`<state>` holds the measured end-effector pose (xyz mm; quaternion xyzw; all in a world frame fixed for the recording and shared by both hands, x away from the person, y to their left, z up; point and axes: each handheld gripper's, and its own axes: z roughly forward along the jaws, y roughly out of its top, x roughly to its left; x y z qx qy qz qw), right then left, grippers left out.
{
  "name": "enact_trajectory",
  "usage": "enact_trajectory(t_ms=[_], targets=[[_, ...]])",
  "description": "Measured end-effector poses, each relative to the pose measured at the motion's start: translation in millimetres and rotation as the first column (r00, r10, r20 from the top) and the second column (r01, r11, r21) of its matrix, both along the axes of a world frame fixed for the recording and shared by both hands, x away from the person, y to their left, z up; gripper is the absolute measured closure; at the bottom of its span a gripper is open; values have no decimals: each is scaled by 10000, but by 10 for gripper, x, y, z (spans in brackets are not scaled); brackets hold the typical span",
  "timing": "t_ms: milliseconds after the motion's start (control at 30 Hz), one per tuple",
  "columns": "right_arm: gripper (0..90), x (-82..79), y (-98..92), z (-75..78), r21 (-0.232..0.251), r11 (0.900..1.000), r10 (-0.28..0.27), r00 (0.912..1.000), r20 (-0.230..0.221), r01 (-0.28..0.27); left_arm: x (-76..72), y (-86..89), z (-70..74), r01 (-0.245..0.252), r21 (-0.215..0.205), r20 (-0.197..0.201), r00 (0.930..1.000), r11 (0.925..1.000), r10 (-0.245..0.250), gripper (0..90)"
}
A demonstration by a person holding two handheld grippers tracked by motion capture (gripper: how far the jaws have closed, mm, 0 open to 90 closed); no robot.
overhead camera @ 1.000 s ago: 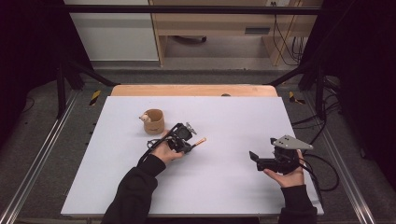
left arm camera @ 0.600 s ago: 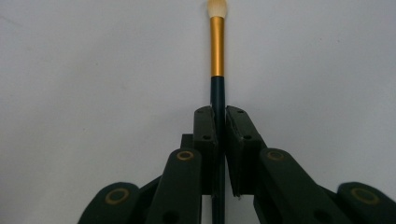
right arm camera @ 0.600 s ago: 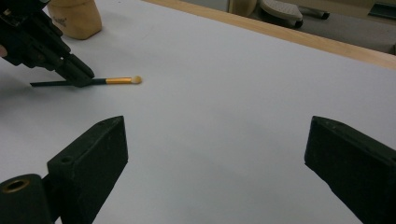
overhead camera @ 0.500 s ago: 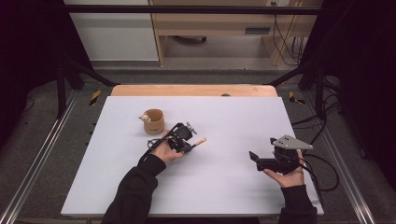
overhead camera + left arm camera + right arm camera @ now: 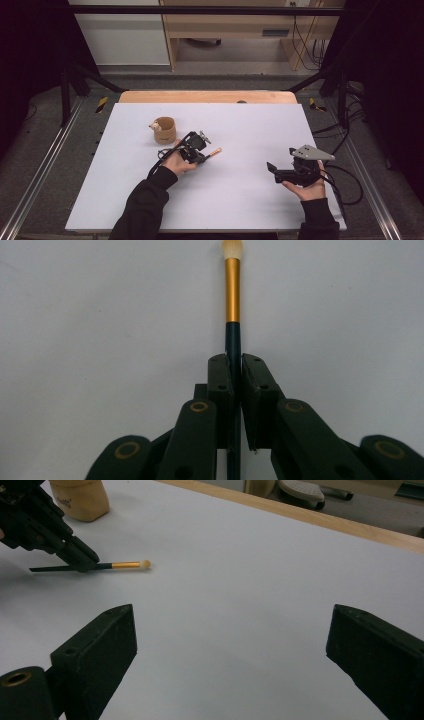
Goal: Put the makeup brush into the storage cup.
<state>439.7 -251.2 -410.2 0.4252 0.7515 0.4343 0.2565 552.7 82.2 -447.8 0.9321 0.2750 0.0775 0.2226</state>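
the desk [image 5: 240,200] is a flat matte white sheet with a bare wood strip along the far edge, and a round tan wooden cup [image 5: 164,130] sits toward its far left with something pale poking out that i can't make out. near the middle, the left gripper [image 5: 236,371] is clamped on the dark handle of a skinny makeup brush [image 5: 232,295] with a gold metal ferrule and pale tip, handle end hidden behind the jaws, while the right gripper [image 5: 230,645] near the right edge has its blocky black jaws wide with nothing in them. nothing has shifted from a second ago.
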Motion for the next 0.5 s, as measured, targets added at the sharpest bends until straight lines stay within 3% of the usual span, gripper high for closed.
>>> enact_trajectory(t_ms=[300,500], targets=[[62,-1,10,-6,-2,10000,11,10000,-47,-11,-109,35,162,30,-339,431,9991,9994,-15,830],[62,0,22,-11,33,10000,49,10000,-65,-49,-238,51,277,110,-790,834,9965,9968,-44,829]])
